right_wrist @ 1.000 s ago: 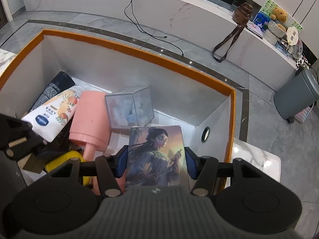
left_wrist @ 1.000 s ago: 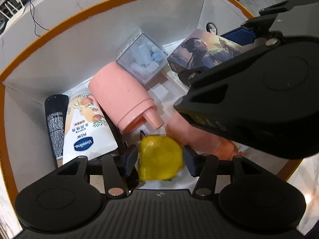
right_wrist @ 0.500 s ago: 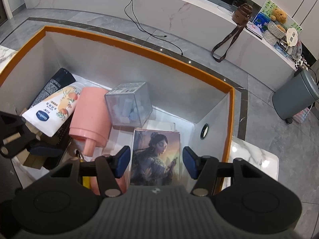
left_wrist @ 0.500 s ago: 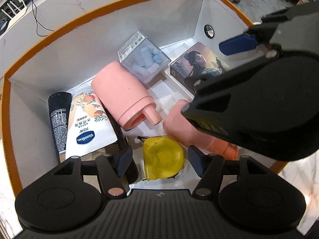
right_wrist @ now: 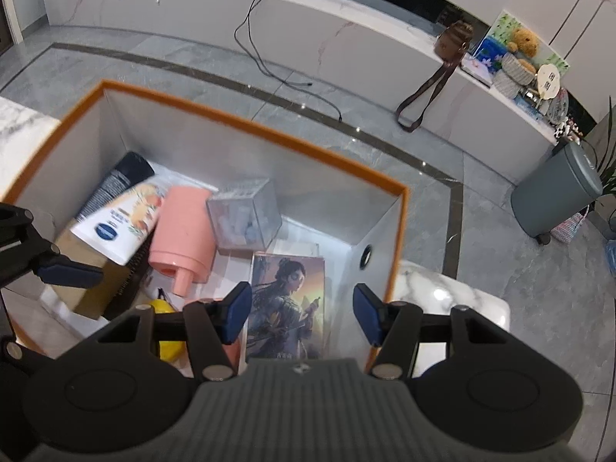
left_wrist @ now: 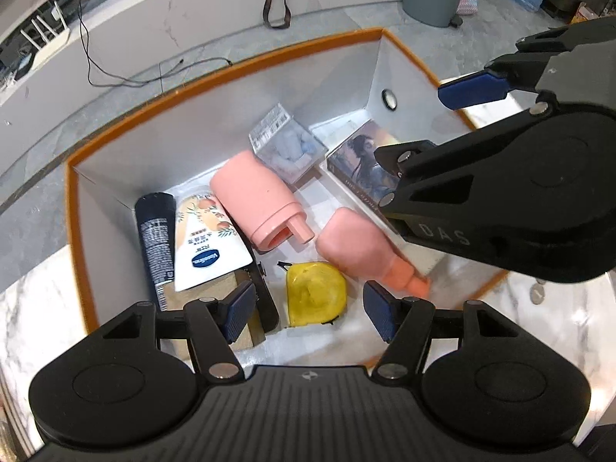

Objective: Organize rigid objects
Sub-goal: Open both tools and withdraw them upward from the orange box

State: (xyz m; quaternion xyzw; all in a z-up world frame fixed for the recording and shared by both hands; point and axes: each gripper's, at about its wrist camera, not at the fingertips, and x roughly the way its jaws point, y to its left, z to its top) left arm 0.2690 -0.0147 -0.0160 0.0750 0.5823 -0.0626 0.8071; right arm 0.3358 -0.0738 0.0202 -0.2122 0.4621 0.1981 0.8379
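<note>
An orange-rimmed white box [left_wrist: 215, 73] [right_wrist: 246, 123] holds several items. A yellow tape measure [left_wrist: 315, 293] lies on its floor below my left gripper [left_wrist: 308, 310], which is open and empty above it. A picture box with a painted figure [right_wrist: 287, 306] [left_wrist: 362, 165] lies at the box's right side below my right gripper [right_wrist: 302, 313], also open and empty. Two pink bottles [left_wrist: 258, 200] [left_wrist: 365, 248], a clear cube of pale pieces [left_wrist: 287, 148] [right_wrist: 244, 217], a Vaseline tube [left_wrist: 204, 238] [right_wrist: 123, 219] and a black tube [left_wrist: 154, 231] lie inside.
The box stands on a white marble surface [left_wrist: 38, 308] [right_wrist: 446, 292]. A brown cardboard piece [right_wrist: 88, 277] lies under the Vaseline tube. Beyond are grey floor, a cable [right_wrist: 269, 65], a grey bin [right_wrist: 558, 192] and a long counter.
Both grippers let go and rose out of the box. The left opened off the yellow tape measure. The right opened off the picture box, which now lies flat inside.
</note>
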